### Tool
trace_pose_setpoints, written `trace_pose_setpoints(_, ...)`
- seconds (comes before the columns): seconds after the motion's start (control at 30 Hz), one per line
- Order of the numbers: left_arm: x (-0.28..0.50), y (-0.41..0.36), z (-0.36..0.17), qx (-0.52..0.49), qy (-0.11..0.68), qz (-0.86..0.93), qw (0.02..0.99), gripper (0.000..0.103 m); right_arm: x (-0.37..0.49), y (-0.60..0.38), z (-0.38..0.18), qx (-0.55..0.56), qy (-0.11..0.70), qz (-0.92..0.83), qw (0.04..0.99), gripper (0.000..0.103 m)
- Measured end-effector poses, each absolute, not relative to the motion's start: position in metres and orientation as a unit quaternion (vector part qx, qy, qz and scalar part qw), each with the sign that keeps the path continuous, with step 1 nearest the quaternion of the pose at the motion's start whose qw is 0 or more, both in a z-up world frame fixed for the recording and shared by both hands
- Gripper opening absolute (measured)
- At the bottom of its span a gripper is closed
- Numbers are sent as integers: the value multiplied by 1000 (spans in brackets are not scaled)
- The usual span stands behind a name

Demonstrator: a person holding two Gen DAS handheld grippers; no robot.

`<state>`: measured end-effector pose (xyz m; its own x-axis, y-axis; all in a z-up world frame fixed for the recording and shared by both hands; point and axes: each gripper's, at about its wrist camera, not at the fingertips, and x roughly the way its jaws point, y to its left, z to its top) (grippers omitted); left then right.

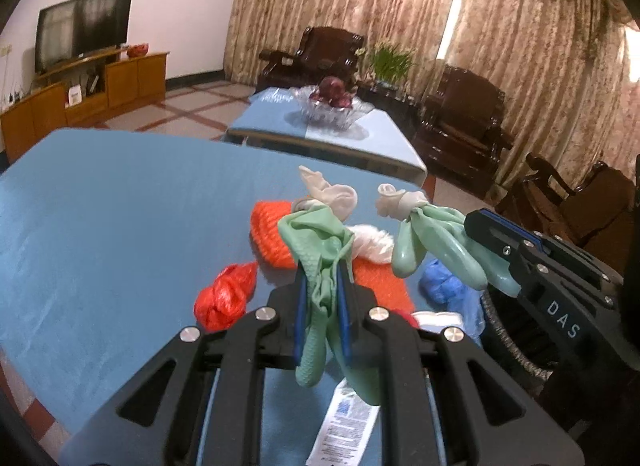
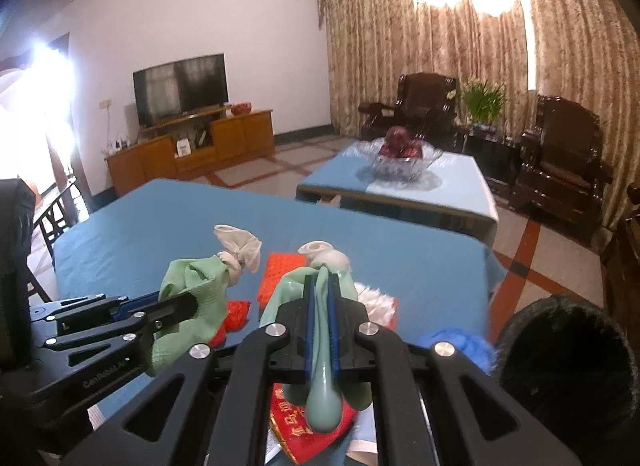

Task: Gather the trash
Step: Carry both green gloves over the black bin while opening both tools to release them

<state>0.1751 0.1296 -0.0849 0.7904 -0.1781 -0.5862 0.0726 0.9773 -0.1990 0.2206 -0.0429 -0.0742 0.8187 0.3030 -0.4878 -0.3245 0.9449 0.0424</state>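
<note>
Each gripper holds a green rubber glove above the blue table [image 1: 120, 205]. My left gripper [image 1: 322, 278] is shut on one green glove [image 1: 316, 242] with a white cuff; it also shows in the right wrist view [image 2: 196, 298]. My right gripper [image 2: 321, 286] is shut on the other green glove [image 2: 320, 350], seen in the left wrist view [image 1: 436, 242]. Under them lie orange-red foam netting [image 1: 272, 234], a red plastic bag [image 1: 224, 298], white tissue [image 1: 372, 242], a blue bag [image 1: 440, 282], a white wrapper [image 1: 340, 426] and a red packet [image 2: 304, 426].
A second blue table [image 2: 460, 189] with a glass fruit bowl [image 2: 404, 157] stands beyond. Dark wooden armchairs [image 2: 560, 161] line the curtain wall. A TV on a wooden cabinet [image 2: 192, 145] is at the left. A dark round bin [image 2: 568, 366] sits at the right.
</note>
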Motion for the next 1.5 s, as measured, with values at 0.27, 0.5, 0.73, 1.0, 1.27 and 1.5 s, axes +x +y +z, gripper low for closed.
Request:
trace_pose_setpoints(0.27,175,92,-64,-70,297,-101,947,12,202,-80,-50,-16,225,137,964,7)
trace_pose_setpoints(0.5,185,34,-56,-53,288,-151,944,12,189,-141,-37,-11,215,81,973,7)
trace_pose_setpoints(0.73,199,-40,-60,-40,289,-211,933,12,178,-214,-40,-2,220,10,975,7)
trace_pose_setpoints(1.0,218,-131,-85,-23,310,-274,910,12,175,-297,-63,10,244,-66,968,4)
trace_pose_setpoints(1.27,247,-191,-138,-16,373,-312,873,51,173,-345,-102,37,280,-119,952,14)
trace_pose_setpoints(1.5,247,-189,-141,-7,358,-306,882,63,167,-350,-113,36,283,-145,948,70)
